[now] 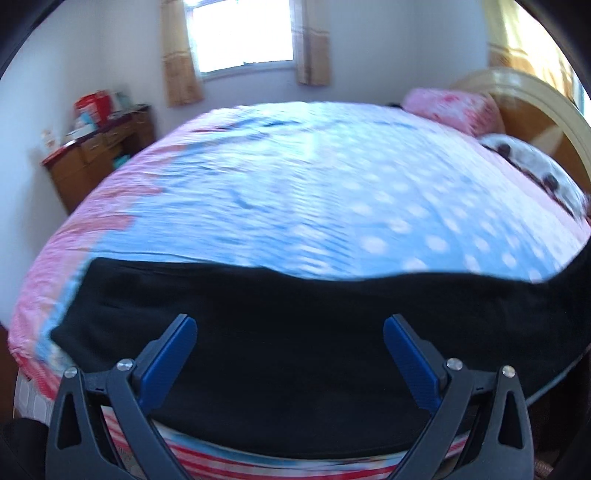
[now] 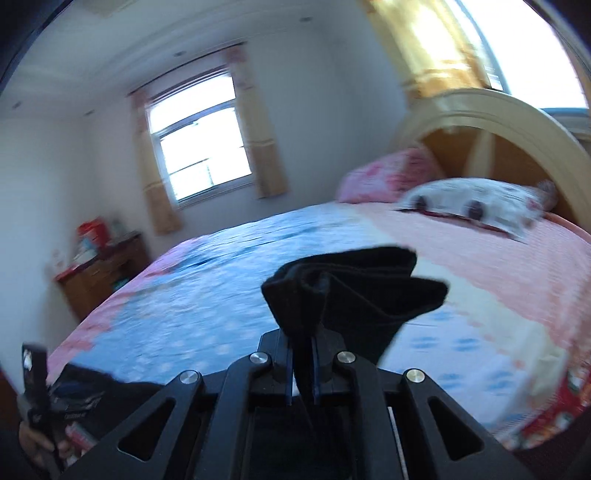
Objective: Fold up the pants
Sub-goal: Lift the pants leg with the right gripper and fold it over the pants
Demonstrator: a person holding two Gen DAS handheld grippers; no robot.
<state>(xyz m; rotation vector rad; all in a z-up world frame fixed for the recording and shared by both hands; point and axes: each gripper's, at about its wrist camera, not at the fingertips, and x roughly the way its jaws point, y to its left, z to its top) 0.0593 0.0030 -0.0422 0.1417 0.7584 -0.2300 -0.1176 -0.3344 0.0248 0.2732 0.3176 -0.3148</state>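
Observation:
Black pants (image 1: 295, 332) lie spread across the near edge of the bed, seen in the left wrist view. My left gripper (image 1: 290, 332) is open, its blue-padded fingers (image 1: 173, 354) wide apart just above the black cloth, holding nothing. My right gripper (image 2: 302, 354) is shut on a bunched end of the pants (image 2: 351, 288), lifted above the bed; the cloth sticks up and fans out past the fingertips. The left gripper (image 2: 35, 373) shows at the lower left of the right wrist view.
The bed has a blue polka-dot and pink cover (image 1: 314, 184). Pillows (image 2: 476, 206) and a curved wooden headboard (image 2: 517, 122) are at the right. A wooden dresser (image 1: 99, 155) with boxes stands by the far wall, left of a window (image 1: 242, 33).

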